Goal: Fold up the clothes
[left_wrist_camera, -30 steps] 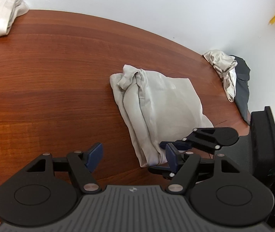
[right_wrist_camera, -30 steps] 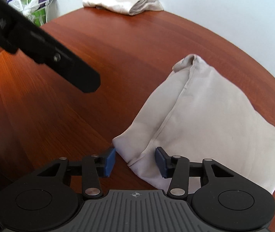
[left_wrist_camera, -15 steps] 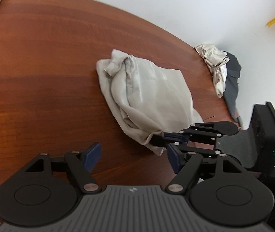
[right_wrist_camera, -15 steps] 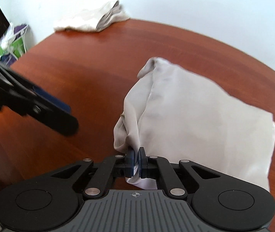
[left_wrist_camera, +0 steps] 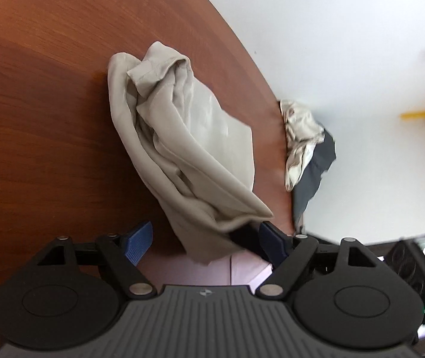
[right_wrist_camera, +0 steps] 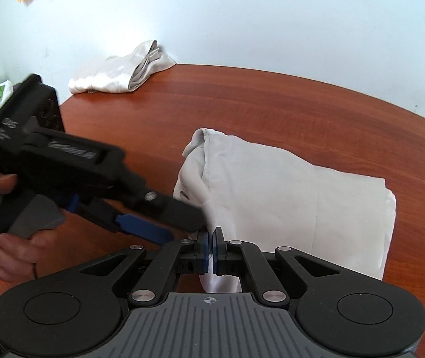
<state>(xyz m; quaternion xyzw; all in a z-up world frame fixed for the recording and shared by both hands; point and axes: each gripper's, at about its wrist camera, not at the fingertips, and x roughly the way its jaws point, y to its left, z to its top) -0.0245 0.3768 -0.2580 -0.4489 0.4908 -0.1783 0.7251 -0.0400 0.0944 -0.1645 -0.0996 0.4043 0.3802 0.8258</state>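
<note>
On the reddish wooden table [right_wrist_camera: 287,110], a pale grey garment [right_wrist_camera: 287,197] is lying partly folded, its near corner being pinched between the pressed-together blue pads of the right gripper [right_wrist_camera: 210,249] at about six o'clock in the right wrist view. That same view is showing the left gripper [right_wrist_camera: 164,223] coming in from nine o'clock, gripped by a person's hand [right_wrist_camera: 0,238], with its jaws opening and its fingertips [right_wrist_camera: 144,229] just beside the cloth's edge. The left wrist view is showing those jaws spread wide, the garment's lower end [left_wrist_camera: 206,238] hanging between them without either pad pressing it. Only the right wrist view is catching a folded white pile [right_wrist_camera: 120,68] at eleven o'clock; only the left is catching crumpled cream and dark clothes [left_wrist_camera: 305,146] at three o'clock on the table's edge.
</note>
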